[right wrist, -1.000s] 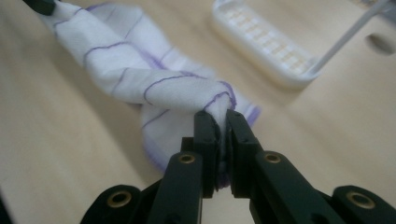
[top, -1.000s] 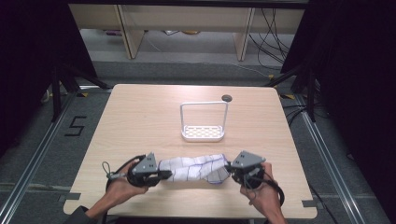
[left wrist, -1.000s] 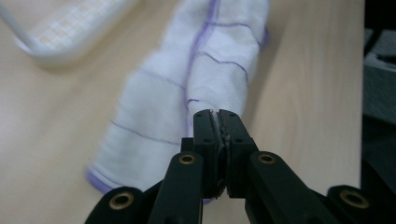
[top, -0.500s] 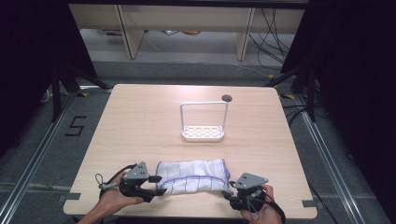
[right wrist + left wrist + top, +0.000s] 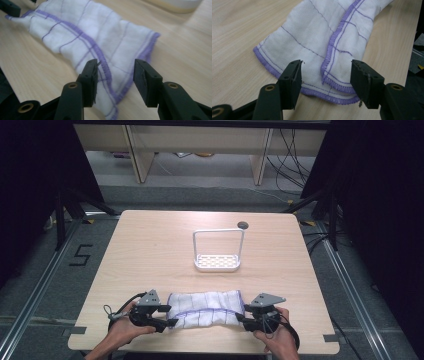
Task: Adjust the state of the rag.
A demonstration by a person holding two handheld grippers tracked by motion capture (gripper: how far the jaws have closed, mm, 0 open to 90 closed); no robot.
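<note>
While the cloth [image 5: 205, 307] lies flat, each tool's jaws gape, gripping nothing.

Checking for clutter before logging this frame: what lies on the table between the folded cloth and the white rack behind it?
Nothing: in the high view the stretch of table between the cloth and the white rack is bare wood.

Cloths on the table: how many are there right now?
1. The white cloth with purple stitching lies folded near the table's front edge, between the two tongs; nothing else looks like fabric.
</note>
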